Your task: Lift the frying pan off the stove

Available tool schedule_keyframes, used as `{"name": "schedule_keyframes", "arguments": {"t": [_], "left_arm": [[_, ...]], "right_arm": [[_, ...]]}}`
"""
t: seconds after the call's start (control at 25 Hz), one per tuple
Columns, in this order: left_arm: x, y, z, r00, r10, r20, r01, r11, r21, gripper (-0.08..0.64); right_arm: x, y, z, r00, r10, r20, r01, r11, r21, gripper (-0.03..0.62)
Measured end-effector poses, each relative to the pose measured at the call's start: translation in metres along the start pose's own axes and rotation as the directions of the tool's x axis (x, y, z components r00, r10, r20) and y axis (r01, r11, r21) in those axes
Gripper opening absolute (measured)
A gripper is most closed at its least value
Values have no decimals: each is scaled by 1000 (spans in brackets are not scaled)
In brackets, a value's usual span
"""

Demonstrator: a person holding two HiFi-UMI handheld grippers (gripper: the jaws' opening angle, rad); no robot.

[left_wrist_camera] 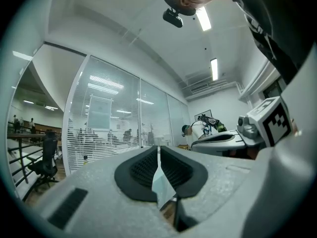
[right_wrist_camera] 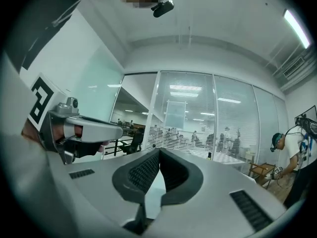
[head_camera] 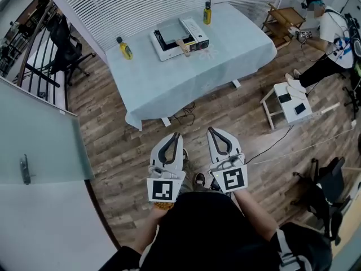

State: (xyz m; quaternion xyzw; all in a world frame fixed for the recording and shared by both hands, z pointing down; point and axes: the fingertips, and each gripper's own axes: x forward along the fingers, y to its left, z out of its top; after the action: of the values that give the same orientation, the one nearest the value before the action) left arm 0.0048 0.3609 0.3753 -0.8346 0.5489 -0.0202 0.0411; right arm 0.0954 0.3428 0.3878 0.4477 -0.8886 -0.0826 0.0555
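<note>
Looking down from the head view, I see the frying pan (head_camera: 171,31) sitting on the white stove (head_camera: 196,31); its wooden handle (head_camera: 184,47) points toward the near edge of the table (head_camera: 225,55). The stove stands near the far edge, about halfway along it; a pale blue cloth (head_camera: 146,100) covers the table and hangs over its edges. One yellow bottle (head_camera: 124,48) stands near the left edge; a second yellow bottle (head_camera: 207,13) stands at the far edge, to the right of the stove; neither one touches the stove.

Both claws are well apart from the table, side by side above the wooden floor (head_camera: 113,145), with their tips pointing toward it. The left claw (head_camera: 176,134) has its two jaws pressed together with nothing between them; in the left gripper view the dark pads (left_wrist_camera: 141,170) meet at their tips. The right claw (head_camera: 212,130) is the same; its jaws are pressed together and hold nothing.

To the right of the table a white stool (head_camera: 292,116) stands on the floor with two dark things on top; a person (head_camera: 333,35) in a white top is low down beyond it. A black office chair (head_camera: 65,44) stands off to the left.
</note>
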Motion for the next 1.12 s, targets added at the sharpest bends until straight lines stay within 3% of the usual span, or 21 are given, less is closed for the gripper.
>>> {"name": "schedule_keyframes", "arguments": {"t": [0.36, 1.12], "left_arm": [[56, 34, -2, 998, -45, 35, 46, 998, -31, 32], [155, 145, -31, 994, -105, 7, 105, 992, -75, 32]], "right_arm": [[59, -29, -5, 998, -40, -49, 39, 999, -20, 3], [198, -58, -13, 988, -84, -129, 77, 995, -59, 3]]}}
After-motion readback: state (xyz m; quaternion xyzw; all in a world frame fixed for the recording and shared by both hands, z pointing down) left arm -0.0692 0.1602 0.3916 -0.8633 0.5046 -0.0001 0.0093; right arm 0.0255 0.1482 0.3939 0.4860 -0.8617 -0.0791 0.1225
